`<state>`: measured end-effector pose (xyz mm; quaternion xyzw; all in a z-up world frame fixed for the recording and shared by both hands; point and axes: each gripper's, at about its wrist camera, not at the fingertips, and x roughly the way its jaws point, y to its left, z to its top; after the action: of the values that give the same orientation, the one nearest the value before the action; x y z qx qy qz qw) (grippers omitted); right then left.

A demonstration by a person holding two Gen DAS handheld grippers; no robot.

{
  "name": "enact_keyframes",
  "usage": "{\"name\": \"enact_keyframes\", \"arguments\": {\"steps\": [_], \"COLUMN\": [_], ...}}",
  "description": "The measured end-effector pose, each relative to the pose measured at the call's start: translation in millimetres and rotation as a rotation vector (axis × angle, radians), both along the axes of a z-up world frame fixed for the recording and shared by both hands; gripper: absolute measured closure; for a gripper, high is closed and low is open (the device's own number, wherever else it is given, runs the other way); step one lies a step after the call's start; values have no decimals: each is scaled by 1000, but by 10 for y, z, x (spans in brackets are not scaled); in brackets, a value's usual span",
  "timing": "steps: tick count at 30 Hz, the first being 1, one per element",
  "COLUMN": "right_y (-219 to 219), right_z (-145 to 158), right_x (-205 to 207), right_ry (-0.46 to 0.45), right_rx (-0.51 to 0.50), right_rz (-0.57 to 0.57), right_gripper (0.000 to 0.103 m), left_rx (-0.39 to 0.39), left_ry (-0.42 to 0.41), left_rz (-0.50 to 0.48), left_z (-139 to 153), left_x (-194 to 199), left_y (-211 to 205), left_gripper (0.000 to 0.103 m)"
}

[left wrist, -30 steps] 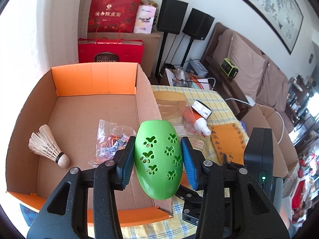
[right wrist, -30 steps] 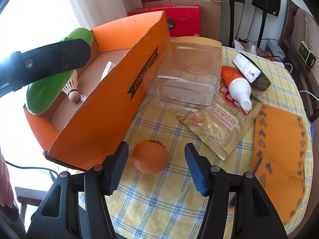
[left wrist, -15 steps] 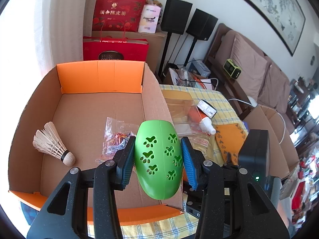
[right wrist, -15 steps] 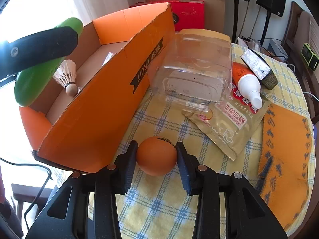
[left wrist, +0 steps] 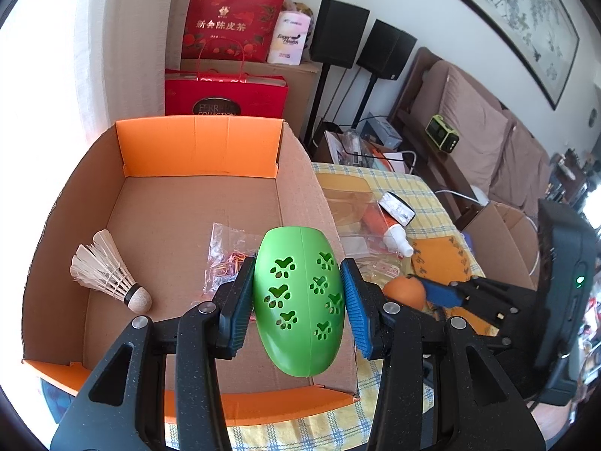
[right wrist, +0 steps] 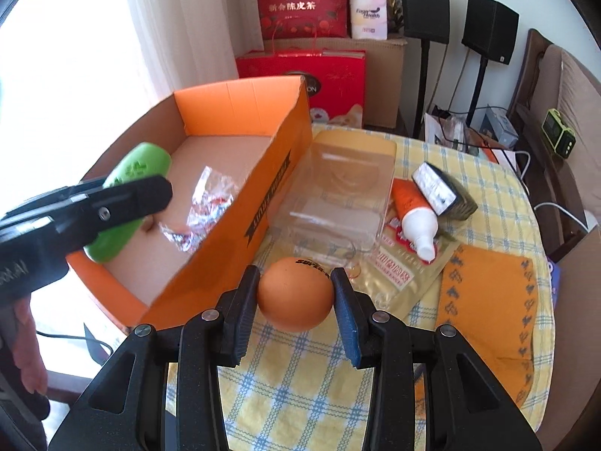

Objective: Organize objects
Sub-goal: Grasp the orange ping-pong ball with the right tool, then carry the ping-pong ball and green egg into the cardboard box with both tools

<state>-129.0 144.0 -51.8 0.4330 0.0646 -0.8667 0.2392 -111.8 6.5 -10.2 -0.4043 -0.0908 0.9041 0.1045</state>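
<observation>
Left gripper (left wrist: 298, 293) clamped the green egg-shaped plastic case with paw-print holes (left wrist: 300, 300) above the open orange cardboard box (left wrist: 199, 150). Right gripper (right wrist: 295, 293) gripped the orange ball (right wrist: 295, 293) beside the box's outer wall, over the yellow checked tablecloth (right wrist: 293, 376). Best handling, likely: lower the case to the box floor, clear of the white feather shuttlecock (left wrist: 107, 272) and clear plastic bag (left wrist: 225, 251); lift the ball over the wall before opening.

In the right wrist view the left gripper (right wrist: 124, 188) hides the middle of the green case (right wrist: 144, 163), and a person's hand (right wrist: 28, 342) at nine o'clock is cut by the edge.
</observation>
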Motion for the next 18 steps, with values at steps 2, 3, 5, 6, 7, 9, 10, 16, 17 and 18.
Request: {"name": "enact_keyframes", "arguments": {"steps": [2, 3, 5, 6, 7, 9, 10, 16, 17, 18], "right_y": [-22, -23, -45, -56, -72, -98, -115, -229, -248, -261], "right_z": [72, 102, 181, 215, 239, 286, 300, 396, 413, 420], "right_x": [43, 41, 26, 18, 14, 22, 25, 28, 24, 21], "right_ry": [10, 16, 25, 28, 32, 39, 41, 55, 57, 59], "right_rx": [-7, -12, -20, -23, -26, -31, -33, -45, -49, -51], "right_rz": [-1, 0, -1, 1, 1, 4, 6, 14, 16, 18], "right_gripper": [64, 64, 64, 64, 64, 64, 64, 64, 64, 64], "left_rx": [-2, -3, -5, -6, -7, -8, -10, -15, -17, -19], "left_ry": [0, 0, 0, 0, 0, 0, 0, -2, -4, -5], "left_rz": [3, 5, 9, 12, 14, 19, 21, 38, 41, 44], "left_z": [2, 2, 2, 4, 3, 0, 0, -13, -17, -21], "left_x": [-2, -2, -4, -5, -7, -4, 0, 1, 0, 0], "left_y": [-16, -25, -51, -66, -78, -107, -119, -230, -247, -263], "left_gripper": [61, 61, 61, 61, 61, 61, 61, 61, 61, 61]}}
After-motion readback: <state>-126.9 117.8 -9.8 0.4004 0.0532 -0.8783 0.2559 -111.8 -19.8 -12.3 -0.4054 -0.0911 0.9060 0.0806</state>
